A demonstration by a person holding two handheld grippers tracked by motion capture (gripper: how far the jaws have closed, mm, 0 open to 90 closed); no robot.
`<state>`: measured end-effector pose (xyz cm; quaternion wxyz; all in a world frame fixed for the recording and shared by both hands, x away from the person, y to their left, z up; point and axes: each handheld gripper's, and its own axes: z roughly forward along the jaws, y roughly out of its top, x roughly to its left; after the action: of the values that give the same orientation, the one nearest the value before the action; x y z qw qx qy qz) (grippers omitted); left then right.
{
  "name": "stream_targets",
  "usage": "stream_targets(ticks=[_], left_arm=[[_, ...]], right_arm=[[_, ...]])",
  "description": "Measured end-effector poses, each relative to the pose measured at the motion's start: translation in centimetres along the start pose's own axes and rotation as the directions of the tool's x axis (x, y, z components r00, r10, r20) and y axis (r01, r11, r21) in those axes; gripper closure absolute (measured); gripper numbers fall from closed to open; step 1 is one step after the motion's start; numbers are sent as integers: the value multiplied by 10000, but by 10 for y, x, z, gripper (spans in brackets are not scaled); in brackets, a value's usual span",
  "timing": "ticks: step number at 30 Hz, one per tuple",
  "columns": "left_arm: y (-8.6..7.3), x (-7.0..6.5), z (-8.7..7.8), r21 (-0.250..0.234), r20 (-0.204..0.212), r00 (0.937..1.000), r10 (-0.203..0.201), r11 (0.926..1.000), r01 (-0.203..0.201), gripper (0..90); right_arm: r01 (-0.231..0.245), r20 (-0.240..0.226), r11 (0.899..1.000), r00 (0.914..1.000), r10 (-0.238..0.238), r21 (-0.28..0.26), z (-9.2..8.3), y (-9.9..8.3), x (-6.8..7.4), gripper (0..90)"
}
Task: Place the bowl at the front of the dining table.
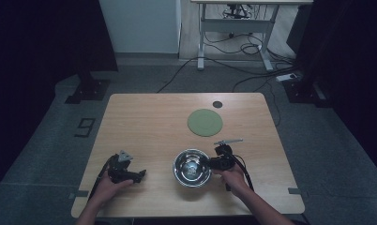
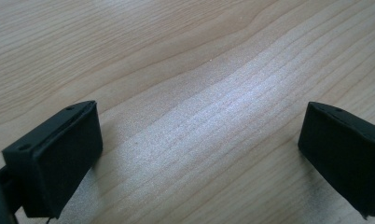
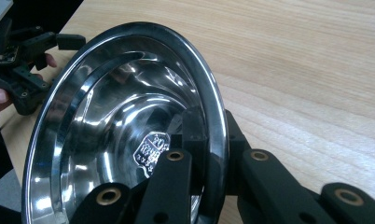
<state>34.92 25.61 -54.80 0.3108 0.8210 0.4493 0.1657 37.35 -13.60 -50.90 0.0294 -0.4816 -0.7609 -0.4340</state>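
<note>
grey floor [image 1: 186, 79] | white desk [image 1: 233, 28] | cables [image 1: 252, 47] | dim light

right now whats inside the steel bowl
Inside the steel bowl: one of the right gripper fingers, clamped on its rim, and a sticker. The finger hides part of the bottom.

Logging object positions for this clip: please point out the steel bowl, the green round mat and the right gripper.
steel bowl [image 1: 192, 167], high view, on its shiny inner bottom.
green round mat [image 1: 205, 122], high view, on its flat centre.
right gripper [image 3: 212, 158], right gripper view, at the bowl rim pinched between its jaws.
</note>
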Motion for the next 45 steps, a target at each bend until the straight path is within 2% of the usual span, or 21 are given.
stream_targets(ticks=[7, 23, 45], left_arm=[[0, 0, 0, -2, -1, 10000, -2, 10000, 2, 0], [0, 0, 0, -1, 0, 10000, -1, 10000, 1, 0], [0, 0, 0, -1, -1, 10000, -7, 10000, 7, 0]], right_arm=[[-75, 94, 9994, 9999, 79, -325, -4, 2, -2, 857], [-175, 312, 9978, 9993, 195, -636, -11, 5, -8, 857], [-555, 798, 9885, 9945, 672, -1407, -24, 15, -24, 857]])
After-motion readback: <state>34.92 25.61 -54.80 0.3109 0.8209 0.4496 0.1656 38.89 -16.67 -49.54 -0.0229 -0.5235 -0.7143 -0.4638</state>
